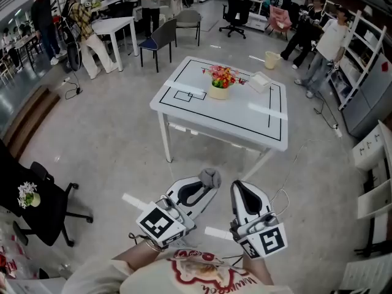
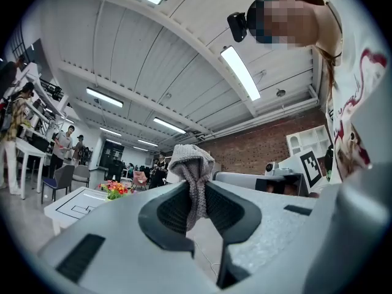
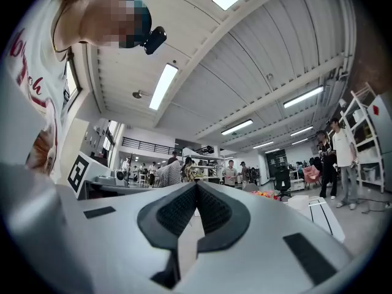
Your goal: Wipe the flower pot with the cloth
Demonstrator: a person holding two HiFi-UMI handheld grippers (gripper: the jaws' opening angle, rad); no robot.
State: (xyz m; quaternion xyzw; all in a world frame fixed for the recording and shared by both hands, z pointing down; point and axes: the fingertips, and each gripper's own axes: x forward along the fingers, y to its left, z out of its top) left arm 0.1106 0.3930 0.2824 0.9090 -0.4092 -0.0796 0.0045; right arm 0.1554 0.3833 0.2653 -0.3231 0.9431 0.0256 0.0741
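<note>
A cream flower pot (image 1: 219,91) with red and yellow flowers stands near the middle of a white table (image 1: 184,112) some way ahead of me. My left gripper (image 1: 209,182) is shut on a grey knitted cloth (image 1: 210,177), whose bunched end sticks up between the jaws (image 2: 192,162). My right gripper (image 1: 241,189) is held beside it, jaws together and nothing between them (image 3: 196,187). Both grippers hang over the floor, short of the table's near edge. The flowers (image 2: 116,189) show small and far off in the left gripper view.
A white cloth or box (image 1: 260,81) lies on the table right of the pot. A black office chair (image 1: 43,204) with a small plant stands at my left. Chairs, desks and several people fill the far end; shelving (image 1: 367,60) lines the right wall.
</note>
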